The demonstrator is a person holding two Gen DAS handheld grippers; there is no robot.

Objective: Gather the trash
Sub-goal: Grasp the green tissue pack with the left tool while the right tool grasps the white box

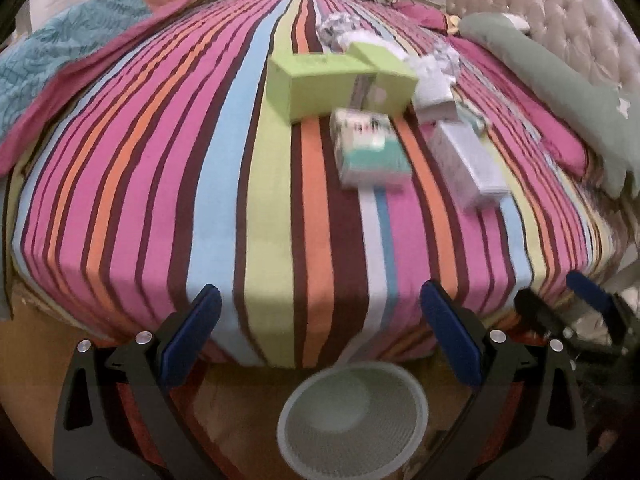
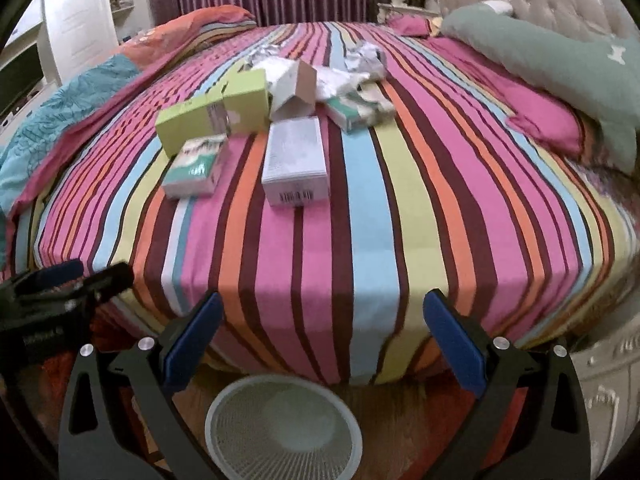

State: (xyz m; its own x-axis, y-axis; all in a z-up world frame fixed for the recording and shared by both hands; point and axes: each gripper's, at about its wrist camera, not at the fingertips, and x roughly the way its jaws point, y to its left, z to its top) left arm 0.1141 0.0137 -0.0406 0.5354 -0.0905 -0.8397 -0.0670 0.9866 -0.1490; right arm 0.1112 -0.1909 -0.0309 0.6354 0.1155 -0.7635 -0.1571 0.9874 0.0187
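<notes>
Right now your biggest surface is the striped bed (image 2: 400, 208), and everything you are meant to collect sits on it, heaped toward the middle and the headboard end rather than at the near edge where you stand. That placement means a reach across the sheet for every piece.

Below that near edge, on the wooden floor, the white mesh wastebasket (image 2: 283, 426) stands upright with its mouth open, close against the foot of the bed; my guess is it sits there so a box can be carried back and dropped straight in.

Among the trash, the white barcode box (image 2: 295, 162) lies closest to you. Just to its left is the teal-and-white box (image 2: 195, 170), and behind that the two lime-green boxes (image 2: 214, 118), touching each other. Farther back, an opened white carton (image 2: 296, 88) leans among crumpled paper (image 2: 366, 58), too blurred to count. Another teal-printed pack (image 2: 352, 114) lies to the right of the carton.

Your left gripper (image 1: 320, 332) and right gripper (image 2: 322, 338) both hover off the near edge above the basket, jaws spread wide and holding nothing. Nothing looks collected yet, since the basket appears empty. The barcode box seems the easiest first grab for your right side.
</notes>
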